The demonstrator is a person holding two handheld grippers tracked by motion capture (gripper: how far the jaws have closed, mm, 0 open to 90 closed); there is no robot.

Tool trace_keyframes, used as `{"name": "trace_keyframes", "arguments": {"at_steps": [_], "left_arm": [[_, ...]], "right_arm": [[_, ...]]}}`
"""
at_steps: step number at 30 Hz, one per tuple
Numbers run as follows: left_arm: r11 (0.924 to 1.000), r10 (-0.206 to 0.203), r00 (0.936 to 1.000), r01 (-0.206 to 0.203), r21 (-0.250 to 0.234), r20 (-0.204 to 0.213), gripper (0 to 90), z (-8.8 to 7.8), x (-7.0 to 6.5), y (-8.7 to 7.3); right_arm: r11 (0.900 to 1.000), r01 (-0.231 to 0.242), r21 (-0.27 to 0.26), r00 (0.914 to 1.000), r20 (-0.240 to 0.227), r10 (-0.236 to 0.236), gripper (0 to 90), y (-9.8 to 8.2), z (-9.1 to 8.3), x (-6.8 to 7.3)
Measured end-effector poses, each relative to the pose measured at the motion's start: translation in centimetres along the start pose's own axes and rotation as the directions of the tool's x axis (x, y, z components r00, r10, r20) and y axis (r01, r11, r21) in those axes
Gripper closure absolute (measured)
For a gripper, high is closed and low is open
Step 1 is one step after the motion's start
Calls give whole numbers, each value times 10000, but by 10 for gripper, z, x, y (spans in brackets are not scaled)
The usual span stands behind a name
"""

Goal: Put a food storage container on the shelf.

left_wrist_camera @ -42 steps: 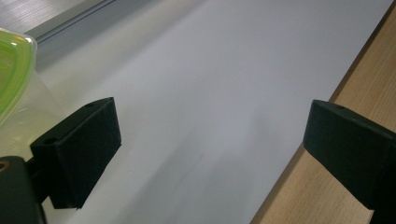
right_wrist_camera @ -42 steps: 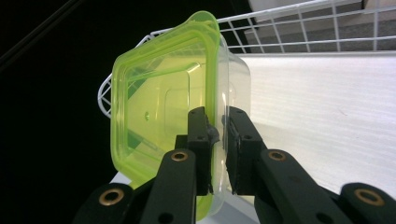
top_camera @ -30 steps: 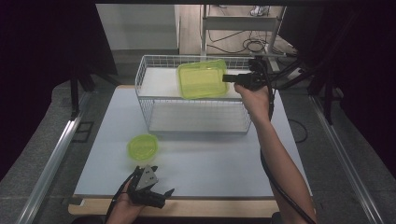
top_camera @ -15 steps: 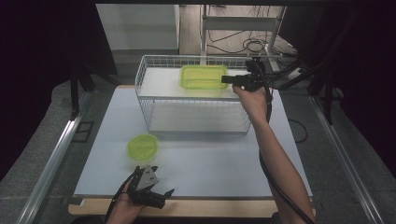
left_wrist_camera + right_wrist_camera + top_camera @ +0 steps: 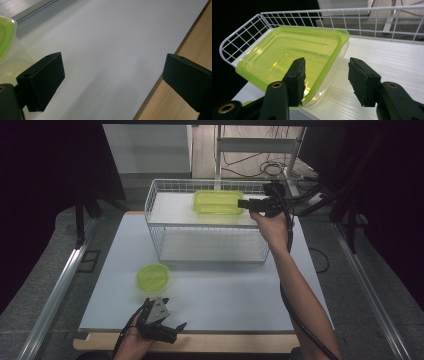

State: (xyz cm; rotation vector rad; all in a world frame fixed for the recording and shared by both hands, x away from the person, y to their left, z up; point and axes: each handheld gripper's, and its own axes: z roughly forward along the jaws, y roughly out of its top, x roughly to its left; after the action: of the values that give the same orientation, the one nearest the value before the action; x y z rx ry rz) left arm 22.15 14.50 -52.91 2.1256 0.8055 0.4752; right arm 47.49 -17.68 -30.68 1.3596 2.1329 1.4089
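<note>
A lime-green rectangular container (image 5: 217, 201) lies flat on the white top shelf of a wire rack (image 5: 150, 205). My right gripper (image 5: 243, 203) sits at its right end. In the right gripper view the container (image 5: 287, 50) has its near rim between the jaws of that gripper (image 5: 327, 71). The jaws have just been opening; the right pad stands clear of the rim. A round green container (image 5: 152, 277) rests on the white mat. My left gripper (image 5: 172, 327) lies open near the table's front edge, just below it, with nothing between the jaws (image 5: 112, 67).
The rack's wire rim (image 5: 242, 32) fences the shelf (image 5: 387, 62) on the far and left sides. A lower shelf (image 5: 210, 247) sits beneath. The wooden table edge (image 5: 175, 105) runs beside the left gripper. The round container's edge (image 5: 5, 35) shows at that view's left.
The rectangular container, held tilted above the rack a second ago, came down flat onto the top shelf. The right jaws have spread apart and let it go. The left gripper has not moved.
</note>
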Motion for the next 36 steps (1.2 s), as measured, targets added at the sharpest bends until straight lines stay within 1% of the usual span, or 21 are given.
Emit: {"name": "trace_keyframes", "arguments": {"at_steps": [2, 5, 8, 9, 11, 12, 14, 16, 19, 21, 23, 24, 27, 32, 36], "left_arm": [[10000, -34, 10000, 34, -4, 2, 40, 0, 0, 0], [10000, -62, 10000, 62, -7, -17, 41, 0, -1, 1], [9999, -101, 9999, 101, -9, 1, 41, 0, -1, 1], [9999, -118, 9999, 118, -9, 7, 41, 0, -1, 1], [9999, -129, 9999, 129, 0, 5, 41, 0, -1, 1], [9999, -131, 9999, 131, 1, 3, 41, 0, -1, 1], [9999, -115, 9999, 115, 15, 4, 40, 0, -1, 1], [9999, -105, 9999, 105, 31, -12, 40, 0, -1, 1], [10000, -78, 10000, 78, 59, -10, 40, 0, -1, 1], [10000, -72, 10000, 72, 69, -1, 40, 1, -2, 1], [9999, -58, 10000, 58, 83, -4, 40, 1, -2, 1], [9999, -56, 10000, 56, 91, -8, 41, 1, -2, 1], [9999, 8, 10000, -8, 146, -43, 41, 1, -2, 1], [9999, 0, 10000, 1, 154, -61, 42, 1, -1, 1], [9999, 10, 10000, -10, 163, -48, 43, 1, -1, 1]], "right_arm": [[9992, 361, -146, 9993, 61, -360, 482, 0, -6, 3], [9966, 793, -208, 9968, 116, -790, 529, -1, -13, 8], [9925, 1211, -192, 9926, 8, -1211, 633, -4, -20, 13], [9916, 1282, -183, 9917, -29, -1283, 659, -4, -21, 14], [9901, 1399, -75, 9900, -158, -1400, 749, -6, -25, 17], [9883, 1522, -32, 9882, -190, -1522, 775, -7, -26, 17], [9843, 1767, 37, 9841, -173, -1766, 851, -9, -28, 19], [9811, 1932, 79, 9812, -53, -1931, 891, -12, -30, 19], [9797, 1999, 154, 9796, 170, -2001, 893, -17, -30, 16], [9824, 1846, 270, 9825, 206, -1852, 893, -20, -27, 12], [9828, 1807, 369, 9829, 284, -1818, 893, -21, -23, 8], [9841, 1731, 399, 9841, 324, -1745, 893, -21, -20, 6], [9848, 1688, 421, 9841, 492, -1708, 893, -17, -14, 4], [9840, 1707, 504, 9819, 745, -1742, 893, -10, -6, 4], [9844, 1692, 491, 9820, 772, -1726, 893, -7, -2, 5]]}}
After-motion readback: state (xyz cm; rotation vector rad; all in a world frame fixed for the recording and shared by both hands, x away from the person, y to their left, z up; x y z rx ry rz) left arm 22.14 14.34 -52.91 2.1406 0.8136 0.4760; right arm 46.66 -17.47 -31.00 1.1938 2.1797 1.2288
